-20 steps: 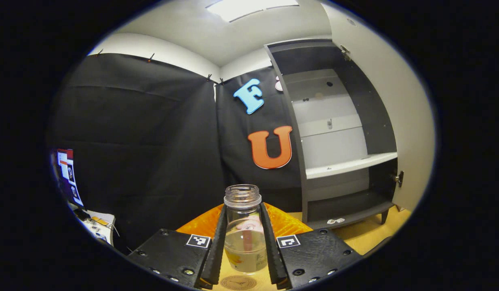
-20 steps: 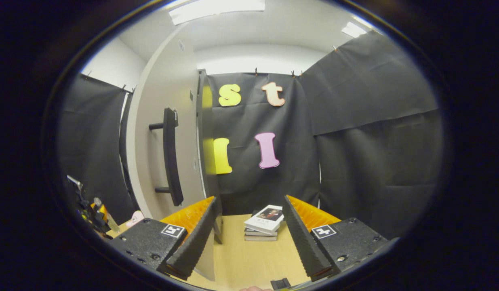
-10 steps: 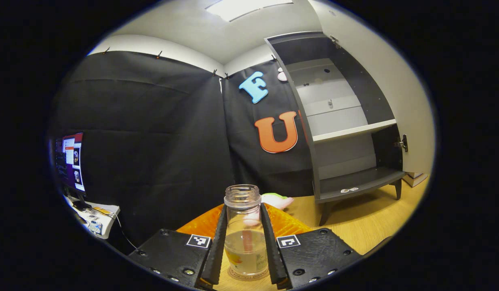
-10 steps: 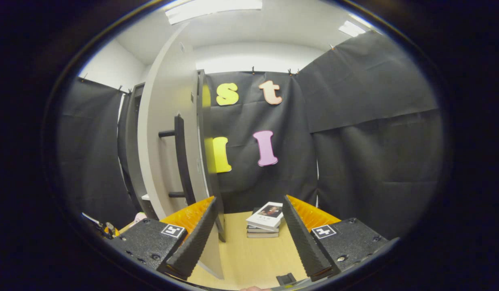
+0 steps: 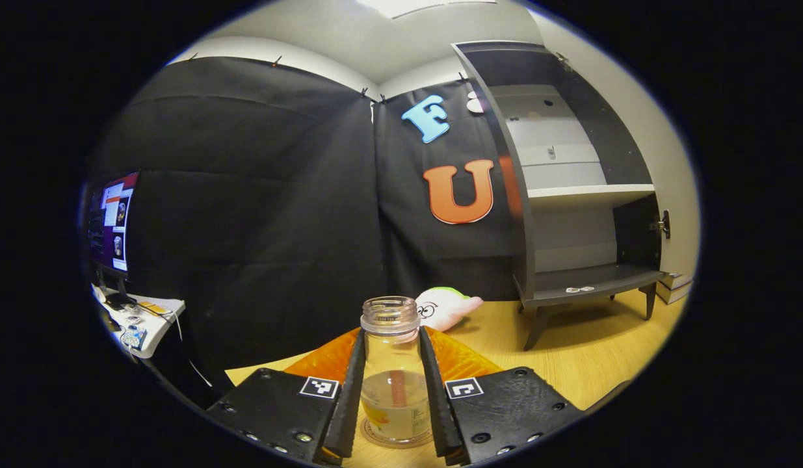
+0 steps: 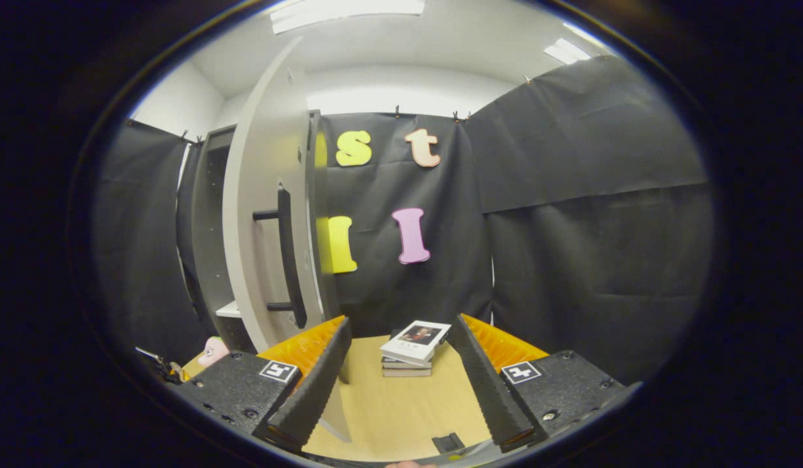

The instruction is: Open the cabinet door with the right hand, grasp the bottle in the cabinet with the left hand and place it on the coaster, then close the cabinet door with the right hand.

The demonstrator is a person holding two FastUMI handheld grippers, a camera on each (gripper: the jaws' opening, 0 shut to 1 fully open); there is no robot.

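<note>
Bottle point(image 5: 394, 383) squeezed between left gripper point(image 5: 393, 416) at bottom middle, maybe touching round coaster point(image 5: 375, 434), soft toy point(image 5: 443, 307) behind, right gripper point(image 6: 401, 383) wide apart, cabinet door point(image 6: 261, 221) open at left.

Cabinet door point(image 6: 264, 214) stands open w/ handle point(image 6: 285, 253) reachable; book stack point(image 6: 411, 348) ahead.

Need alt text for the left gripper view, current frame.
The left gripper is shut on a clear glass bottle with an open threaded neck, its base over a round coaster on the wooden table. Behind stand a grey open cabinet with empty shelves and a pink-and-white plush toy.
</note>
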